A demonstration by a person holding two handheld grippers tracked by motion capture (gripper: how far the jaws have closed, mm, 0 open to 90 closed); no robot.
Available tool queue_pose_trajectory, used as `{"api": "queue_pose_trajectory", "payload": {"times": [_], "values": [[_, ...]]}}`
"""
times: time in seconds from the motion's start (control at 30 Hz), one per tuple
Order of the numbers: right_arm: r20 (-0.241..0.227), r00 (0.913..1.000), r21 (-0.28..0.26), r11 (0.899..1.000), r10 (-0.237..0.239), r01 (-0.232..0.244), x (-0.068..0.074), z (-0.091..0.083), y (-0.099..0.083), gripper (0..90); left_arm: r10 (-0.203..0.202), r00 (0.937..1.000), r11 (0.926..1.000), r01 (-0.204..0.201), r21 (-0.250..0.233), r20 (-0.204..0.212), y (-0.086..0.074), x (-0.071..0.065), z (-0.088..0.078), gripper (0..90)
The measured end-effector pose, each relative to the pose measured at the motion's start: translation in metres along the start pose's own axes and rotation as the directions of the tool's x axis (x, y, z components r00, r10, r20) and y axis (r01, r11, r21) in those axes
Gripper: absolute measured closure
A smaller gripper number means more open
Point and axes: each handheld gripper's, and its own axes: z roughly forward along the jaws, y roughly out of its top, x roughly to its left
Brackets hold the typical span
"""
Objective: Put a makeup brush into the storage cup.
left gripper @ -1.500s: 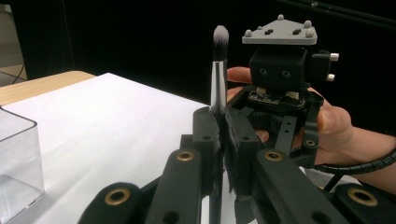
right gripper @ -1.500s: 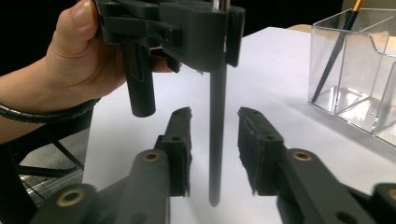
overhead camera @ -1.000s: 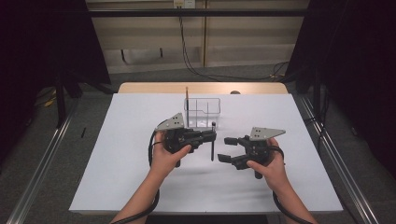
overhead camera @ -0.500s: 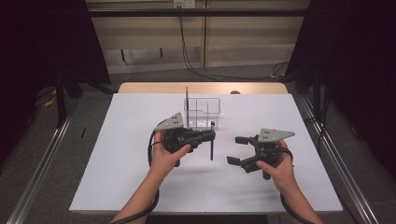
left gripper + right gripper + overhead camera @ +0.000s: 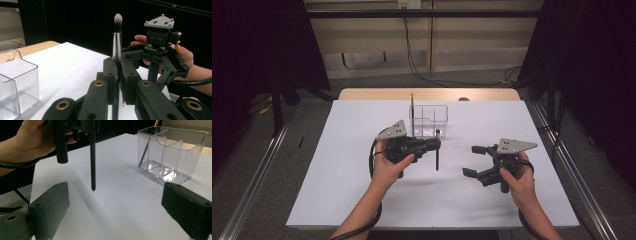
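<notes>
My left gripper [image 5: 437, 145] is shut on a black makeup brush [image 5: 437, 159] and holds it upright just above the white sheet. The brush [image 5: 117, 37] has its grey bristle head up, and its tapered handle [image 5: 93, 162] hangs free below the jaws. To its right, my right gripper [image 5: 471, 160] stands open, apart from the brush. Its jaws have just been opening and nothing is between them [image 5: 120, 205]. A clear divided organizer [image 5: 429, 120] stands just behind the left gripper, with a thin orange-tipped stick [image 5: 412, 107] leaning in its left compartment.
A white sheet [image 5: 352, 190] covers the table, and a wooden edge [image 5: 377, 94] shows at the back. Metal rails [image 5: 257, 175] run along the floor on both sides. A small dark round thing [image 5: 463, 99] lies at the back edge.
The right hand has drawn away to the right from the brush, and its jaws have spread wider. The left gripper and the brush have stayed put.
</notes>
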Motion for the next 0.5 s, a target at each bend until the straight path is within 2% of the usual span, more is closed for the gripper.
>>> {"api": "queue_pose_trajectory", "payload": {"times": [0.5], "values": [[0.043, 0.9991, 0.002, 1.000, 0.001, -0.001, -0.008, -0.019, -0.006, 5.6, 0.006, 0.9998, 0.9999, -0.006, -0.008, -0.017, 0.005, 0.003, -0.005, 83.9]]}}
